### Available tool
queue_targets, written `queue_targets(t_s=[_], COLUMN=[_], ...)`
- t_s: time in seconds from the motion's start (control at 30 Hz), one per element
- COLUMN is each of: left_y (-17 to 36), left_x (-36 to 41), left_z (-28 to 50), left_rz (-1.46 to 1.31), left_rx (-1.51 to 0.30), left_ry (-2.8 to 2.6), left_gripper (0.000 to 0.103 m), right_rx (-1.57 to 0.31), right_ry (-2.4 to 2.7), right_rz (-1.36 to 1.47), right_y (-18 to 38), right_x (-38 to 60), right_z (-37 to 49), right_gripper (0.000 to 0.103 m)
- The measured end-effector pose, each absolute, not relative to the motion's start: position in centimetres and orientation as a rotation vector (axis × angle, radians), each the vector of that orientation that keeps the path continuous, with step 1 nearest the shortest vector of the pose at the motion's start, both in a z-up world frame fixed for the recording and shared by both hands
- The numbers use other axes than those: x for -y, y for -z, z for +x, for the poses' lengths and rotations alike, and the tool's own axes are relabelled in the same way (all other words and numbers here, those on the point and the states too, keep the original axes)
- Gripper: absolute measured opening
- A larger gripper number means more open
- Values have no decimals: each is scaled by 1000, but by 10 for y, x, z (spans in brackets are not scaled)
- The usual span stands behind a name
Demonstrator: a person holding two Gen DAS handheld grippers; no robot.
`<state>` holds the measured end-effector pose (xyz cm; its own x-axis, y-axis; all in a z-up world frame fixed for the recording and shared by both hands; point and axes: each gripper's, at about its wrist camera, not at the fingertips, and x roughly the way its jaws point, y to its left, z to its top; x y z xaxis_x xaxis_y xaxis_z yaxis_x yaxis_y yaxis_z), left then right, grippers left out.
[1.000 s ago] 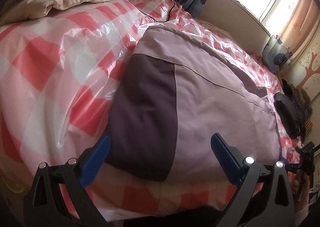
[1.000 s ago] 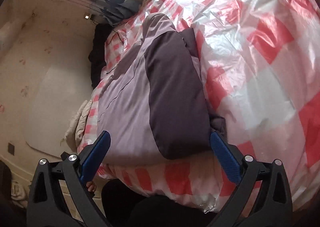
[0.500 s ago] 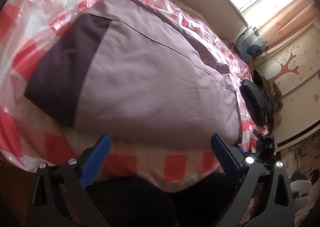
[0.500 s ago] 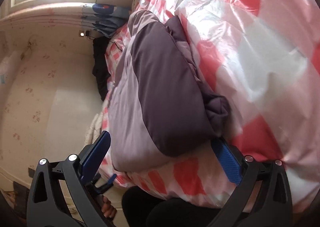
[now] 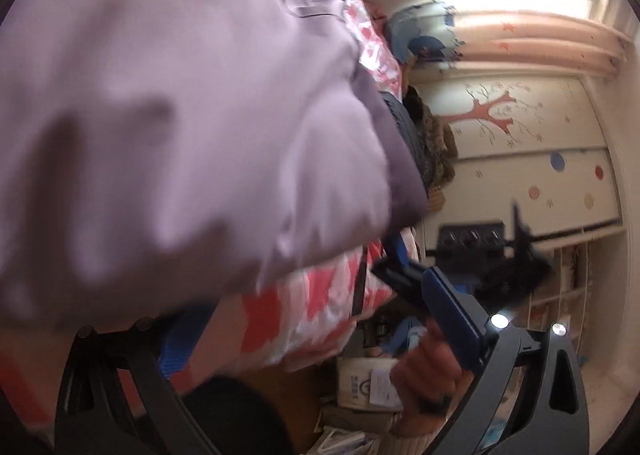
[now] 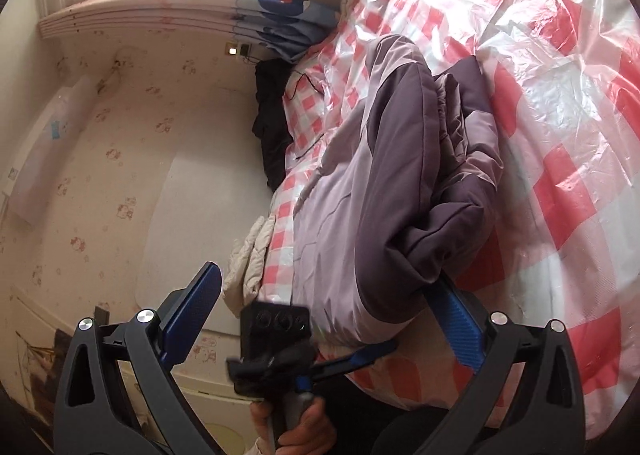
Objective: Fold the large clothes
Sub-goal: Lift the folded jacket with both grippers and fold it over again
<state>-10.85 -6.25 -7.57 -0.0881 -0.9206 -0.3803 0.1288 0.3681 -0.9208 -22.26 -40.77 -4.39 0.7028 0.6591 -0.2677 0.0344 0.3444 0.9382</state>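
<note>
A large lilac and dark purple jacket [image 6: 392, 183] lies on the bed's red-and-white check plastic cover [image 6: 560, 135]. My right gripper [image 6: 324, 279] is open at the jacket's near edge, and its right finger [image 6: 456, 323] touches the bunched dark hem. The left gripper's camera box [image 6: 276, 327] and a hand [image 6: 296, 427] show just below. In the left wrist view the blurred jacket [image 5: 180, 115] fills the frame. My left gripper [image 5: 316, 295] is open under its near edge, over the check cover [image 5: 320, 311]. The right gripper [image 5: 400, 267] reaches under the jacket's corner there.
A cream quilt [image 6: 248, 263] and dark clothes [image 6: 272, 127] lie on the far side of the bed. More dark clothes [image 5: 420, 143] sit at the bed's end. Boxes and papers [image 5: 368, 383] clutter the floor by the bed, with shelves [image 5: 568, 279] at the wall.
Both grippers have come in close to the jacket's near edge. The left view swung right and the jacket now fills it. Each gripper now shows in the other's view.
</note>
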Motion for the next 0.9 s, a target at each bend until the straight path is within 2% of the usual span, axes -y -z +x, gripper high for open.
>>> queue_targets(t_s=[0.2,0.43,0.53,0.67,0.77,0.9], left_y=[61,48,52,65,75,92], left_x=[55,42,25,-15,-68,-156], left_z=[-98,-96,-98,-104,-100,-82], left_rz=[-862,-832,-849,-915,-985,-1218], left_rx=[-1282,-1271,-1270,-1276,-1238,-1124], left_ry=[1025,1025,1005,968,869,692], left_gripper=[95,95,95,95,96,96], right_rx=[-847,-953,-921,-776,-738,-715], right_ry=[-403,-381,-359,-443,-484,-532], right_rz=[1191,1256,1341,1396,1379,1369], right_y=[82,109,121,96,66,31], right_x=[413,398,401,403,396,390], right_z=[-228,-160,-150,-149,-139,-128], right_gripper=[97,97,97,96,96,96])
